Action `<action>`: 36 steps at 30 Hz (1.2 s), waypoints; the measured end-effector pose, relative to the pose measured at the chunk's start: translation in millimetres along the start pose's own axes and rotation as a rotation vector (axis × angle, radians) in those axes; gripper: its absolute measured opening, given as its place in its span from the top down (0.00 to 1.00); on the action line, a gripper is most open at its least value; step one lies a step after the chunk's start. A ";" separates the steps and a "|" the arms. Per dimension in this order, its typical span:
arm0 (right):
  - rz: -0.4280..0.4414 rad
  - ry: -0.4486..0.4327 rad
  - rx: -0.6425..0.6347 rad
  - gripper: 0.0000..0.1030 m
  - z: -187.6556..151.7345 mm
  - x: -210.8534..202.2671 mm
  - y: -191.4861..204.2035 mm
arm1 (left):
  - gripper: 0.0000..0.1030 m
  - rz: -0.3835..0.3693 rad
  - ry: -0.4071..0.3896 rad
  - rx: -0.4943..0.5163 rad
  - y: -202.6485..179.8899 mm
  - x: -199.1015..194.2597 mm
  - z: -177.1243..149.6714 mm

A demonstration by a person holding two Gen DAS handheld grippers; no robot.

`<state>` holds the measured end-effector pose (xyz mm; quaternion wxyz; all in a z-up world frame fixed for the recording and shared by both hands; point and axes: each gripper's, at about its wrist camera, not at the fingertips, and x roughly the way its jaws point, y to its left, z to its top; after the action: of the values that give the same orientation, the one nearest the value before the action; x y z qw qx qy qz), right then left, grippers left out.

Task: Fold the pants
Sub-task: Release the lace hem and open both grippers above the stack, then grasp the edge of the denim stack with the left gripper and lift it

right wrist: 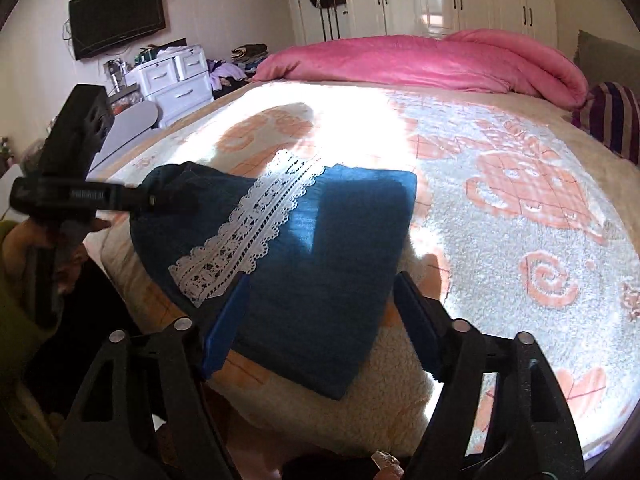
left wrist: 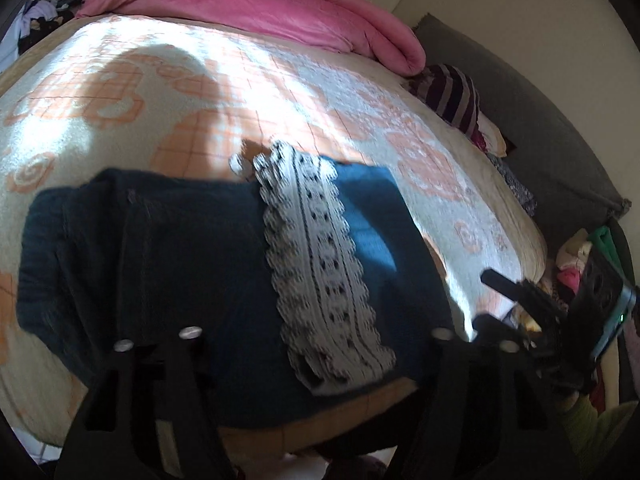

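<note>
Folded teal pants [right wrist: 320, 280] with a white lace stripe [right wrist: 248, 224] lie ahead of both spread, empty grippers: right gripper [right wrist: 320, 320], left gripper [right wrist: 172, 200]. They rest on a floral bed blanket [right wrist: 520, 240], with a pink duvet [right wrist: 420, 60] beyond.

Both wrist views face down-forward, close over bed [left wrist: 120, 128]; share pants [right wrist: 320, 280], perhaps folded.

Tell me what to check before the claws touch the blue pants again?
1. Pants lie folded flat on the bed blanket: ok.
2. Lace strip lies flat on top: ok.
3. Right claw open, nothing pinched: ok.
4. Left claw empty: cannot tell, its tips are dark against the cloth.
5. Pants clear of the bed edge: not ok, the near corner overhangs.
6. Pink quilt away from the pants: ok.
</note>
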<state>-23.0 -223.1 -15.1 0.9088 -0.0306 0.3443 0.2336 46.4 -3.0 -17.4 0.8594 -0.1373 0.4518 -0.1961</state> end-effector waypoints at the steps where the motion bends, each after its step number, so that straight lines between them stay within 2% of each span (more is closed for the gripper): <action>1: 0.011 0.011 -0.008 0.56 -0.3 1.4 0.8 | 0.51 0.008 0.014 0.013 -3.2 1.7 -4.0; 4: 0.038 0.050 -0.040 0.72 -0.1 11.3 5.5 | 0.51 0.018 0.056 0.015 -6.1 7.9 -12.5; 10: 0.057 0.083 -0.064 0.72 -2.0 27.5 12.1 | 0.45 0.022 0.116 -0.075 7.1 24.6 -29.3; 13: 0.054 0.105 -0.062 0.67 -6.0 35.0 12.5 | 0.49 -0.052 0.119 -0.101 6.2 29.3 -30.8; 14: 0.054 0.111 -0.061 0.66 -7.3 37.0 12.2 | 0.58 -0.054 0.121 -0.094 4.8 31.4 -31.6; 15: 0.052 0.121 -0.058 0.65 -9.4 39.2 11.5 | 0.73 -0.029 0.121 -0.076 3.3 33.0 -33.2; 16: 0.051 0.131 -0.055 0.65 -11.7 41.0 10.8 | 0.80 -0.018 0.120 -0.067 3.1 33.6 -34.6; 18: 0.045 0.152 -0.052 0.65 -16.5 42.6 9.8 | 0.85 -0.022 0.122 -0.055 1.5 29.6 -37.2; 23: 0.041 0.156 -0.062 0.64 -20.4 37.3 12.6 | 0.84 0.038 0.128 0.060 -13.8 22.3 -48.0; 26: 0.018 0.146 -0.080 0.63 -17.6 34.4 16.6 | 0.79 0.043 0.127 0.046 -10.9 22.9 -44.2; 29: 0.023 0.117 -0.087 0.57 -13.4 29.8 19.1 | 0.78 0.049 0.118 0.052 -13.5 20.4 -41.5; 33: -0.005 0.204 -0.065 0.57 -23.3 47.2 14.5 | 0.76 0.053 0.115 0.067 -17.3 19.0 -41.8; 36: -0.006 0.205 -0.048 0.56 -25.2 48.1 12.6 | 0.75 0.053 0.113 0.066 -16.5 17.7 -41.1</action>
<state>-12.6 -197.9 -63.7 0.8685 -0.0770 0.4296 0.2350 17.9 -28.2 -46.1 0.8414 -0.0856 0.4965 -0.1954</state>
